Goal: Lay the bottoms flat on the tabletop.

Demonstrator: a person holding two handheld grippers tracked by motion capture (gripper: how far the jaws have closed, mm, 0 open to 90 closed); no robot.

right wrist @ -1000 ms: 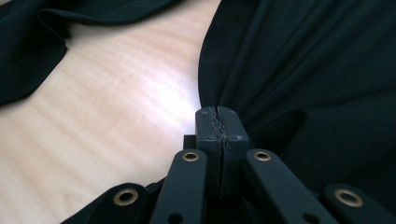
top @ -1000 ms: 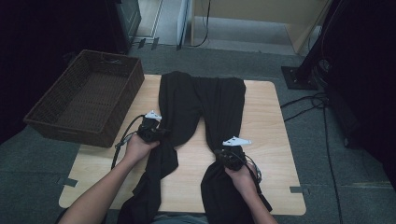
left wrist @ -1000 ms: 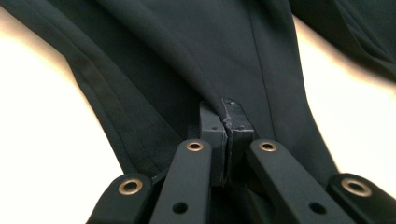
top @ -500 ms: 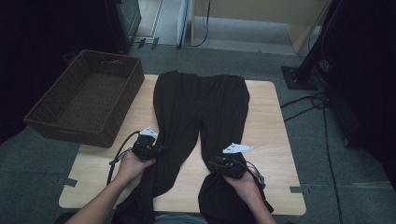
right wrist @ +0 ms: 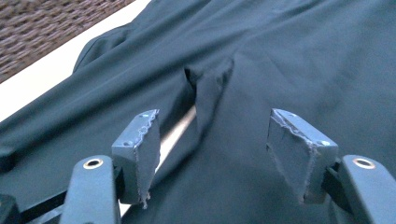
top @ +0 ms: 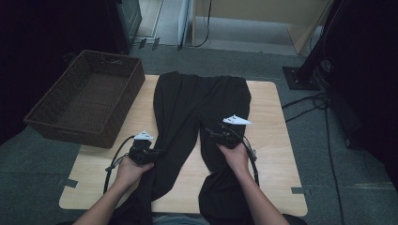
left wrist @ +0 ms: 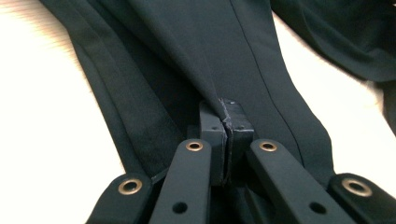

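Both hands have pulled back toward the bottom of the high view since the earlier frames, and the black trousers [top: 197, 122] now lie flatter, legs stretched out toward me. My right gripper [top: 220, 132] has just been opening its jaws; in the right gripper view they stand spread above the cloth with nothing pressed between the pads [right wrist: 140, 144], so that leg is released. My left gripper [top: 157, 151] has its jaws pressed together, pinching a ridge of the trouser fabric [left wrist: 219, 100], which rises into the pads like a tent in the left gripper view.

The trousers run lengthwise from the waistband at the top centre of the table [top: 277, 187] down to the leg ends at the bottom edge, where they hang off and are cut from sight under my forearms. The wicker basket [top: 84, 101] sits at the upper left, overlapping the table's corner, nearer my left hand.

What matters next, I judge, is that the right jaws point up the right-hand leg along its long axis, with the crotch fold just ahead of them; any new pinch has to be taken from fabric lying flat directly beneath. The cloth is so dark that its seams and folds are hard to make out.
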